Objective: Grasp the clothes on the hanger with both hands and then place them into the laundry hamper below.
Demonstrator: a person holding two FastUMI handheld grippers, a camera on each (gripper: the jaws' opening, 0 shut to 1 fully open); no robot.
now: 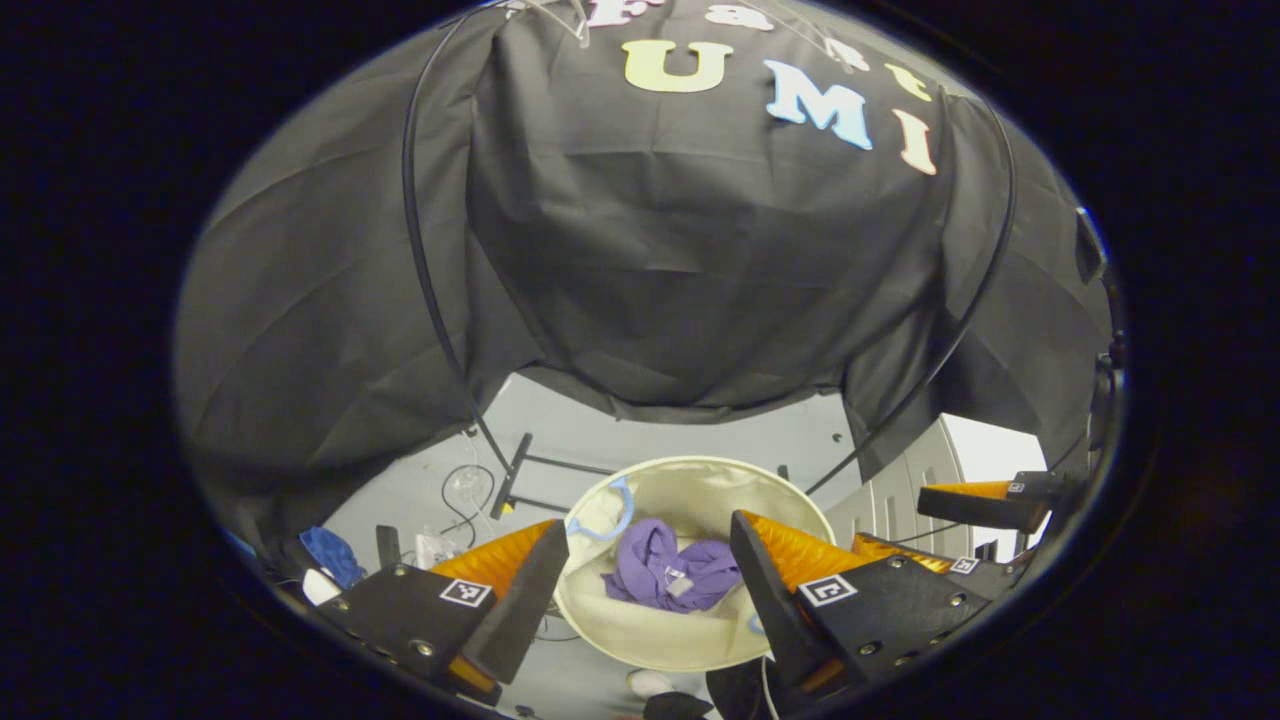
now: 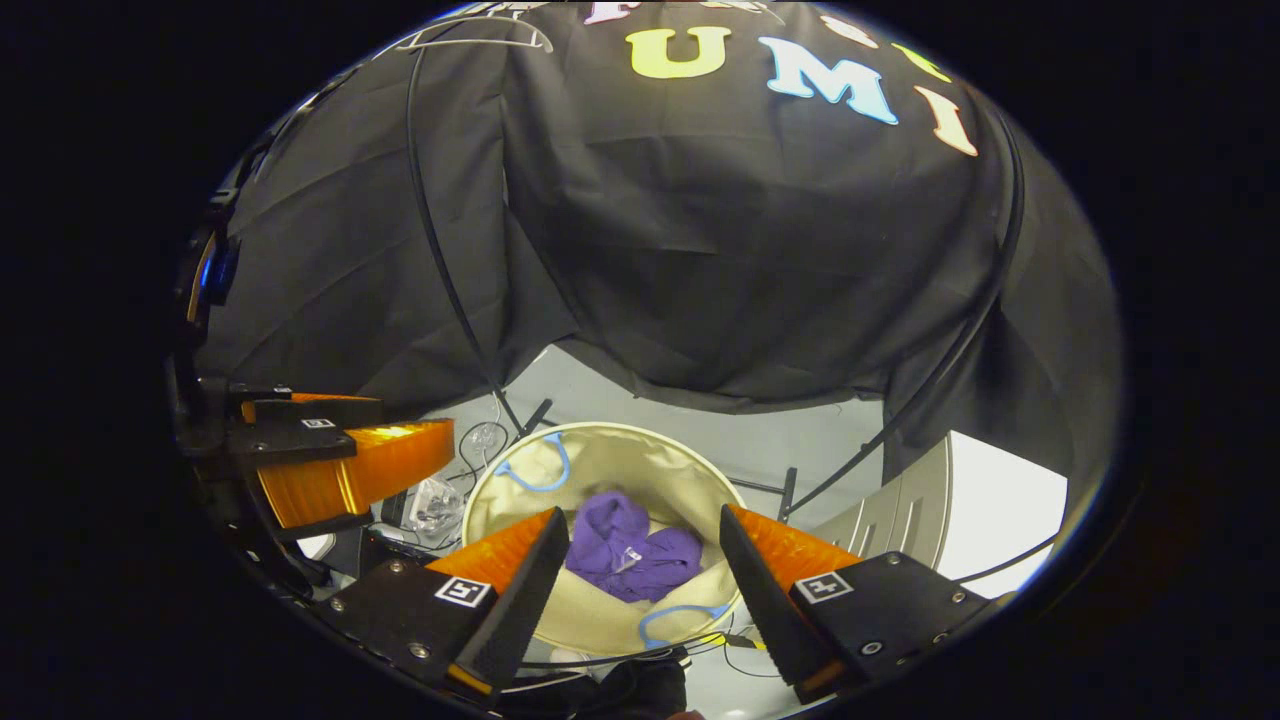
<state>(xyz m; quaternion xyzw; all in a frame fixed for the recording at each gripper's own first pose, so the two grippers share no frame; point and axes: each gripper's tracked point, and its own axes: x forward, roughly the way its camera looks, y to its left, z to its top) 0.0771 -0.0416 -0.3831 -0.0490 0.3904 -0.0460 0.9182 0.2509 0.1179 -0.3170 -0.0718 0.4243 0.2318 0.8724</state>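
Lying crumpled at hamper point(image 1: 700, 640) bottom, near centre: purple garment point(image 1: 668, 572). Soft, light, limp knit; bunches, drapes, no slip risk. Best hold: any raised fold. Left gripper point(image 1: 645, 590) fingers apart, empty, above hamper. Right gripper point(image 2: 640, 580) fingers apart, empty, likewise. Task judged done.

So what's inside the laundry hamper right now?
A crumpled purple garment lies on the bottom of the cream laundry hamper, with a small pale tag on top. Two blue loop handles sit at the rim. Whatever is under the garment is covered, so it cannot be seen.
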